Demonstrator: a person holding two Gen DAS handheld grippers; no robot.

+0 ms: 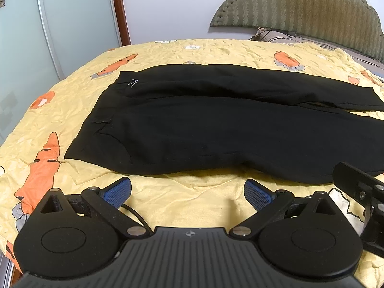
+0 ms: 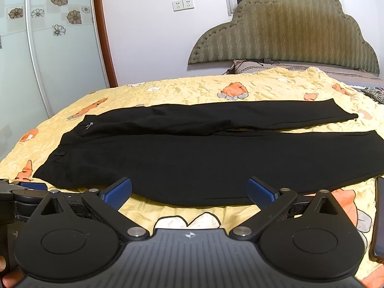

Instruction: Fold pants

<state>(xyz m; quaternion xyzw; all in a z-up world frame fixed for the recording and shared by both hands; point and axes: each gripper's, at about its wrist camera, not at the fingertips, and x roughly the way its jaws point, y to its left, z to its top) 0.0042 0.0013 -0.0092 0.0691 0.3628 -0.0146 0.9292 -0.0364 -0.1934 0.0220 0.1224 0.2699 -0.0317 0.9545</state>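
A pair of black pants (image 1: 216, 129) lies flat on a bed covered by a wrinkled yellow bedspread (image 1: 192, 199) printed with orange carrot-like shapes. The pants stretch sideways across the bed: the waistband sits toward the bedspread's left edge, and both legs run toward the right, toward the padded olive headboard (image 1: 300, 4). The far leg is narrower in view and overlaps the near leg slightly along the middle. Its cuff ends well short of the bedspread's right edge, as the right wrist view shows. A small metal zipper pull (image 1: 134, 82) glints near the far corner of the waistband, and a pocket flap shows on the near hip. The fabric is matte, mostly smooth, with gentle ripples along the near hem line.

The left gripper (image 1: 187, 193) hovers over bare bedspread just before the near edge of the pants, its blue-padded fingers spread wide and holding nothing. The right gripper (image 2: 189, 192) is likewise spread wide and empty, its fingertips at the near edge of the near leg. A dark phone (image 2: 379, 218) lies at the right edge of the bedspread.
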